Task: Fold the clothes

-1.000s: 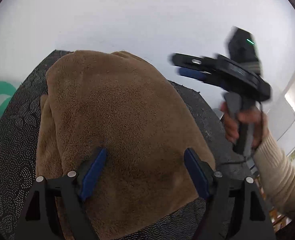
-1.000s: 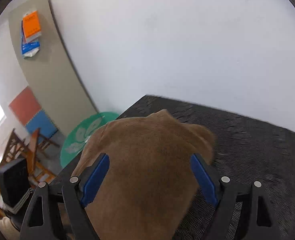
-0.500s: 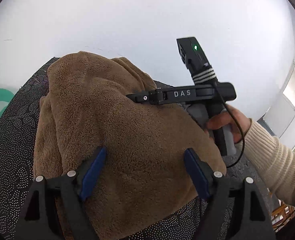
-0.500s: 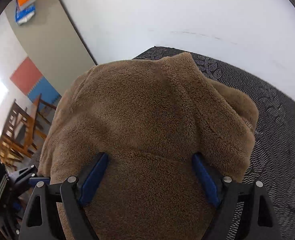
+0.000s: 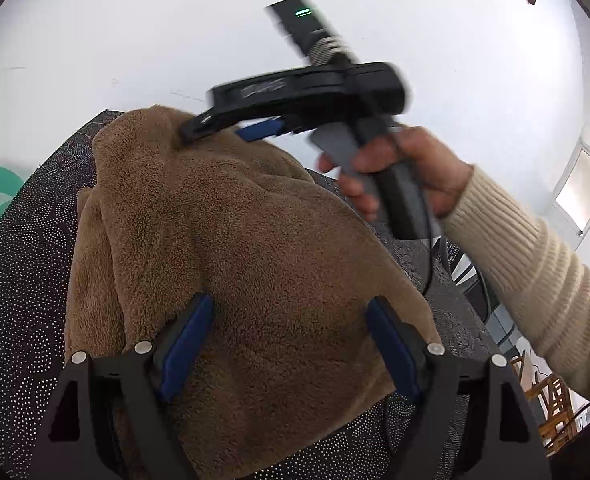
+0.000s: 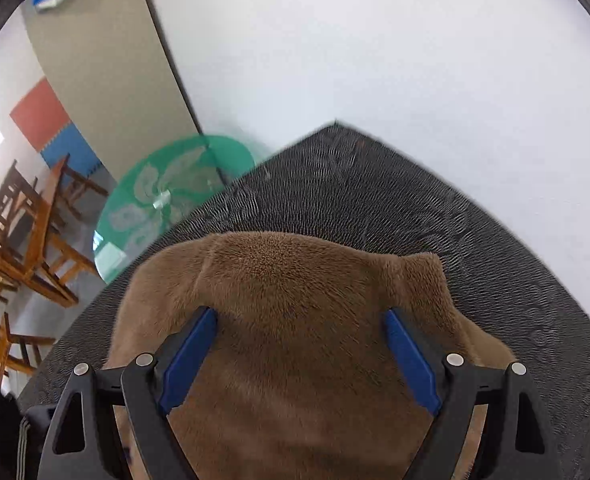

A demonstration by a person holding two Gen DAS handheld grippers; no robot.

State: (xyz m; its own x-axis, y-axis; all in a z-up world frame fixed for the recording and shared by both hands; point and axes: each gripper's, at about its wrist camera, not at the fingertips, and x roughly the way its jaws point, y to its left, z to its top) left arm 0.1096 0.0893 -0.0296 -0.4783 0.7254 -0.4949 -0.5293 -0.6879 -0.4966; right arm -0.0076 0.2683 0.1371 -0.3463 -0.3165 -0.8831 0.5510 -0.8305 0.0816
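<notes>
A brown fleece garment [image 5: 239, 264] lies folded in a thick bundle on the dark patterned table [image 5: 19, 304]. My left gripper [image 5: 287, 320] is open, its blue pads spread over the near part of the bundle. My right gripper [image 5: 231, 130] shows in the left wrist view, held in a hand with a cream sleeve, its tips at the bundle's far top edge. In the right wrist view the right gripper [image 6: 301, 328] is open, its jaws wide over the garment [image 6: 295, 304], with the table [image 6: 435, 216] beyond.
A white wall stands right behind the table. A green round glass panel [image 6: 167, 192] leans by the table's left end. Wooden chairs [image 6: 19, 240] stand on the floor to the left. The table's far corner [image 6: 335, 124] is near the wall.
The right gripper has lifted and swung toward the bundle's far top edge, and its view has tilted up from the garment to the wall. The left gripper has stayed in place.
</notes>
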